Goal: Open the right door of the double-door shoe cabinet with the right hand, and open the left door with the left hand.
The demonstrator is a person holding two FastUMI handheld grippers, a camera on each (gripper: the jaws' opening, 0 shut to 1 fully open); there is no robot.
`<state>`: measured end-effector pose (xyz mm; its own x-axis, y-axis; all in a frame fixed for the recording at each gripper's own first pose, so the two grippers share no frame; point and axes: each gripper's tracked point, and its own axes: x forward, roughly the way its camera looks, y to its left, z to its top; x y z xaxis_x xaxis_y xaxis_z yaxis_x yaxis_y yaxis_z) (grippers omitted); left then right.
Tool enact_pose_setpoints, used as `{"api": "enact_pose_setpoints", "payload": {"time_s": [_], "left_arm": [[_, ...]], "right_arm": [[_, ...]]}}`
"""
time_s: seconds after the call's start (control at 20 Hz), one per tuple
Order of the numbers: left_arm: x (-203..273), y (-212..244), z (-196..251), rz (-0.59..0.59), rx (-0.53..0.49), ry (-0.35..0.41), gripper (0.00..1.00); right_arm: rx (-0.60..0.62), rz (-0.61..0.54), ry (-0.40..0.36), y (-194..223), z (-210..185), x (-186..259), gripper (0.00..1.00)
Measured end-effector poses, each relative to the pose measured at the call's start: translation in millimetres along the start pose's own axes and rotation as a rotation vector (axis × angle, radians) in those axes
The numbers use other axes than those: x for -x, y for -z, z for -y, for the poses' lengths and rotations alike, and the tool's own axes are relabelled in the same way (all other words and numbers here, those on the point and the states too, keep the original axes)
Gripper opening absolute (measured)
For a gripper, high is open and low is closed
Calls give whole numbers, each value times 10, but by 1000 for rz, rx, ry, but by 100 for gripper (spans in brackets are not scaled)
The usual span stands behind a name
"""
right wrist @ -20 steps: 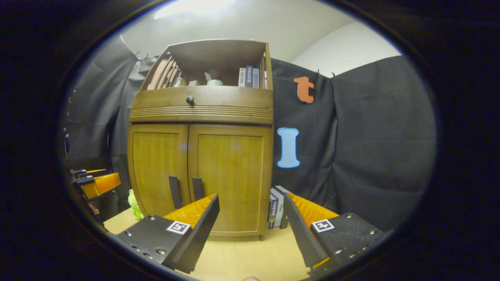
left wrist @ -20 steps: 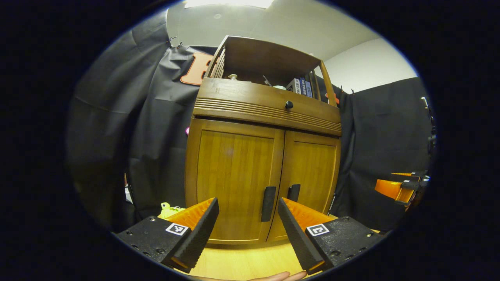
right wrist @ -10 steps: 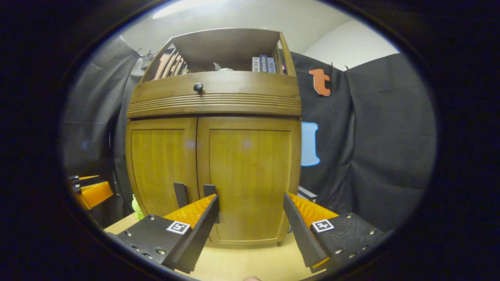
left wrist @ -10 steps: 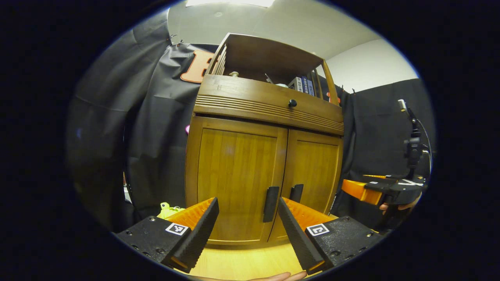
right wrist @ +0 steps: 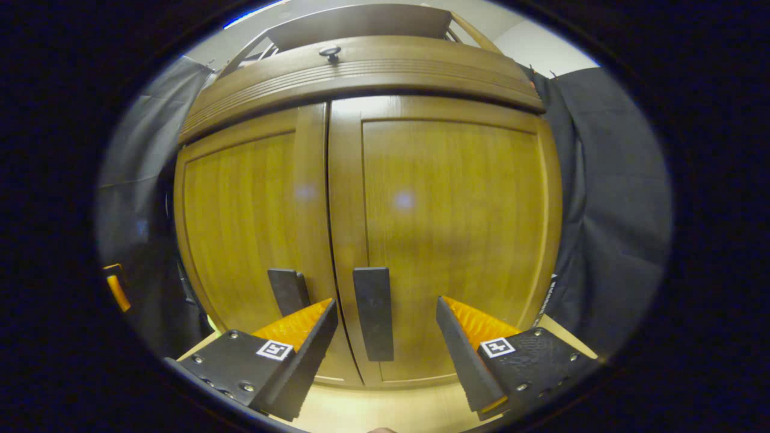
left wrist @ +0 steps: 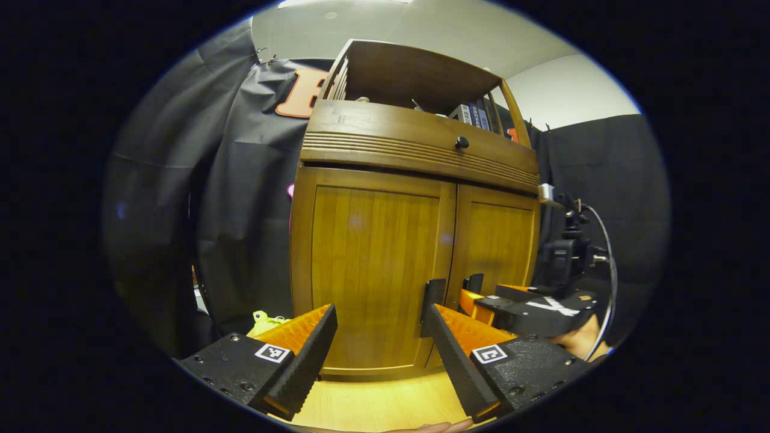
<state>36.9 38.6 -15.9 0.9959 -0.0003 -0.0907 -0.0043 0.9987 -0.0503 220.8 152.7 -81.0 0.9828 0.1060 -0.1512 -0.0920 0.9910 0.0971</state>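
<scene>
Wooden shoe cabinet (right wrist: 421,198), 2 doors closed.

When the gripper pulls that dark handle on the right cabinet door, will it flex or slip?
The dark flat bar handle on the right wooden door looks rigid, so it probably won't flex. Its flat faces should suit the open right hand-held gripper. The finish looks smooth, so some slipping is possible.
</scene>
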Motion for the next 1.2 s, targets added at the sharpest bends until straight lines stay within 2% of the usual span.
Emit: {"api": "enact_pose_setpoints", "payload": {"time_s": [0.1,0.15,0.2,0.25,0.3,0.45,0.55,0.6,0.7,0.75,0.8,0.95,1.0,1.2], "left_arm": [[9,-2,26,-3,2,-2,87],[17,-8,55,-1,1,8,86],[27,-1,87,-1,-4,17,92],[32,-4,100,-1,-10,20,96],[36,-1,99,2,-14,22,92],[53,-26,78,18,-12,11,92],[36,-23,71,16,-11,4,89],[23,-17,65,14,-13,1,92],[15,-6,51,11,-11,-6,91],[11,-3,52,9,-5,-10,91],[2,11,53,4,5,-16,91],[-2,30,162,-5,12,10,91],[2,40,198,-8,7,22,91],[17,26,179,8,-20,9,92]], "right_arm": [[7,-5,0,115,0,-186,93],[14,-32,-82,200,-116,-177,88],[1,-15,-111,239,-168,-295,70],[28,-13,-120,183,-157,-214,52],[51,-12,-123,183,-152,-225,34],[33,-27,-97,147,-129,-165,30],[41,-28,-115,120,-126,-120,19],[31,-33,-135,107,-127,-105,23],[14,-47,-162,93,-128,-59,23],[18,-49,-168,74,-121,-54,27],[28,-43,-171,53,-116,-44,23],[28,-46,-180,-41,-126,4,23],[22,-47,-185,-64,-130,19,19],[30,-39,-202,-83,-139,38,23]]}}
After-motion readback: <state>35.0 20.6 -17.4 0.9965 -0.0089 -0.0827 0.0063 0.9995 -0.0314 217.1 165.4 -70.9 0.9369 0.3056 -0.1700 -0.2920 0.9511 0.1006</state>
